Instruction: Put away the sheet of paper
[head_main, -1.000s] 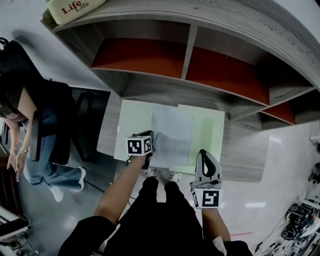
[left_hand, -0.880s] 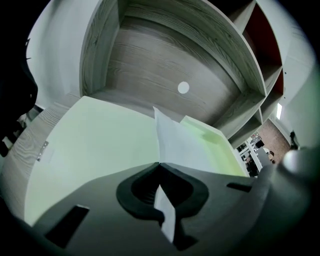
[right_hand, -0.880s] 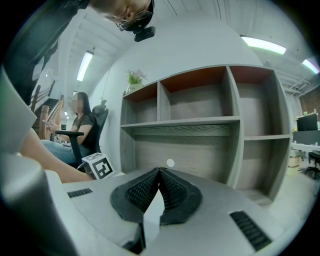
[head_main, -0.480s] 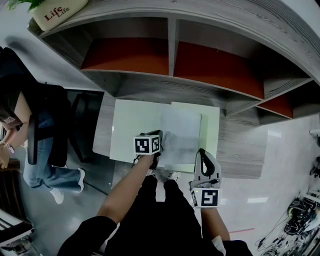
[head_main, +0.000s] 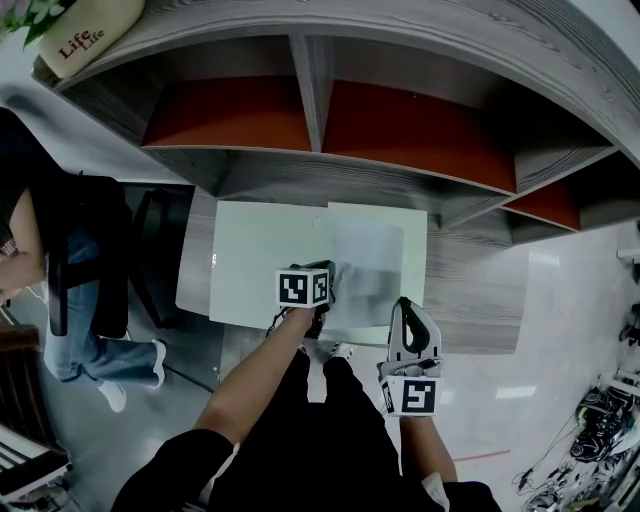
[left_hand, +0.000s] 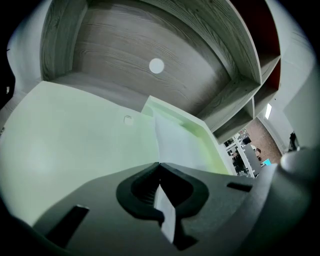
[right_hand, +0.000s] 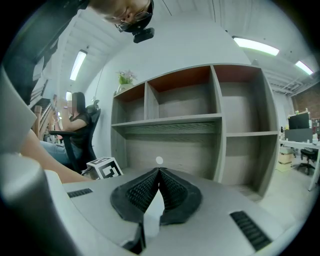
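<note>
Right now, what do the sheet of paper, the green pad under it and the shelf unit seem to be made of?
The sheet of paper: thin, matt white paper, lying flat. The pale green pad beneath: smooth, faint sheen, maybe plastic or coated board; unclear which. The shelf unit: grey board with printed-looking wood grain, probably laminate; its back panels are plain matt red.

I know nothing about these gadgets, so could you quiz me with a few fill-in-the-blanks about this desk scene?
The sheet of paper lies on a pale ___ mat.
The left gripper has its jaws ___.
The right gripper holds ___.
Missing: green; shut; nothing.
</note>
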